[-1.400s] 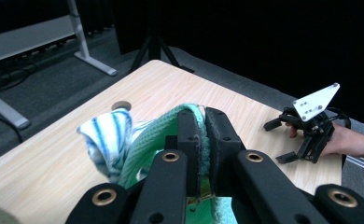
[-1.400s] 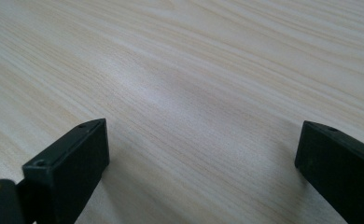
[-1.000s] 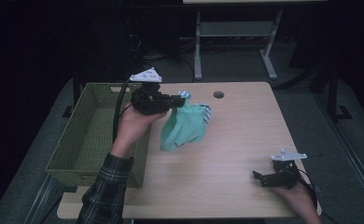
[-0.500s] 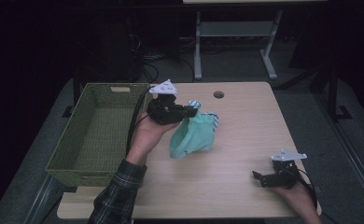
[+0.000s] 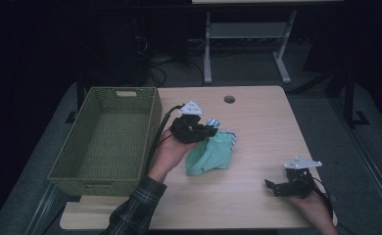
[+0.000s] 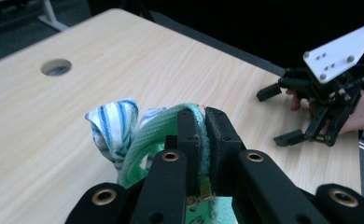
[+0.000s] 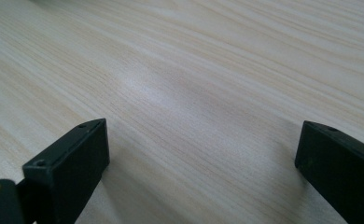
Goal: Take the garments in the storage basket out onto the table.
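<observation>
High view showed the left gripper [image 5: 209,131] clamped on the ribbed cuff of a green sock [image 5: 211,152], which lay on the table [image 5: 257,127] just right of the basket [image 5: 106,142]. A striped cloth [image 6: 112,123] sat beside the cuff. The right gripper [image 5: 277,186] rested near the front edge, jaws wide apart and empty. The step looked like carrying the sock. Next move probably needed a lift clear of the table and over the basket wall.
</observation>
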`<action>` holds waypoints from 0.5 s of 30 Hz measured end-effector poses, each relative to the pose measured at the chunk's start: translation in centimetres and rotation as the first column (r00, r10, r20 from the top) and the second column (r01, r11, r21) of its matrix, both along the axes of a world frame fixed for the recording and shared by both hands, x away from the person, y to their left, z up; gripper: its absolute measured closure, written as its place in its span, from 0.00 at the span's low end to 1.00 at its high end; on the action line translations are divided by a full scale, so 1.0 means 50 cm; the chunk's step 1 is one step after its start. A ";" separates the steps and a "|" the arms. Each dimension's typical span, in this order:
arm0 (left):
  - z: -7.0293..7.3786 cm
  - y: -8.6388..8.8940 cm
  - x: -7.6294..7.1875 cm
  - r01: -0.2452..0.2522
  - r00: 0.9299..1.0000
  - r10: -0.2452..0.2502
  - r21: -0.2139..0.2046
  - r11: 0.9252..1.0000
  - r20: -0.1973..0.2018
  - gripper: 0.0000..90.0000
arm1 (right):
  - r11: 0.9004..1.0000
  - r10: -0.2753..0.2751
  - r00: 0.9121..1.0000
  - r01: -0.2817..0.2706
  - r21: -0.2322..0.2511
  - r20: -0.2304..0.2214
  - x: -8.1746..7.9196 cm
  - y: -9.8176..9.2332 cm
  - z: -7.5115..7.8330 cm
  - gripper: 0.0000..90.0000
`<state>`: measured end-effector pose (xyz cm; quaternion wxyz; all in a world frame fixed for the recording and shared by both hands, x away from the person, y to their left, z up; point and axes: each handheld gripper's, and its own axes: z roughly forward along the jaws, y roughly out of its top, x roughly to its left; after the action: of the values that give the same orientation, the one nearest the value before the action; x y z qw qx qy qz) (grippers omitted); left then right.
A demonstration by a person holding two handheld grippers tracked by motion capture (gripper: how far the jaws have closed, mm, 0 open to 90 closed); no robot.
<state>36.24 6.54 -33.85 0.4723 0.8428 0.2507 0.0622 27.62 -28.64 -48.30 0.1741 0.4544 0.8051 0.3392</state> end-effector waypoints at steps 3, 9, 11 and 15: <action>-0.019 -0.011 -0.003 0.004 1.000 -0.004 0.005 1.000 -0.012 0.94 | 1.000 0.001 1.000 -0.001 0.000 0.000 0.000 0.000 0.000 0.03; -0.054 -0.023 -0.009 0.029 0.999 -0.028 0.040 0.999 -0.021 0.94 | 1.000 0.004 1.000 -0.004 -0.001 -0.001 0.000 0.000 0.000 0.03; -0.064 -0.026 -0.010 0.037 0.999 -0.036 0.047 0.998 -0.027 0.94 | 1.000 0.005 1.000 -0.005 -0.002 -0.001 0.000 0.000 0.000 0.03; -0.086 -0.034 -0.011 0.048 0.998 -0.046 0.064 0.997 -0.037 0.94 | 1.000 0.005 1.000 -0.005 -0.002 -0.001 0.000 0.000 0.000 0.03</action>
<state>35.69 4.87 -38.16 0.4413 0.8644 0.2370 0.0440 27.60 -28.64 -48.29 0.1732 0.4523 0.8067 0.3386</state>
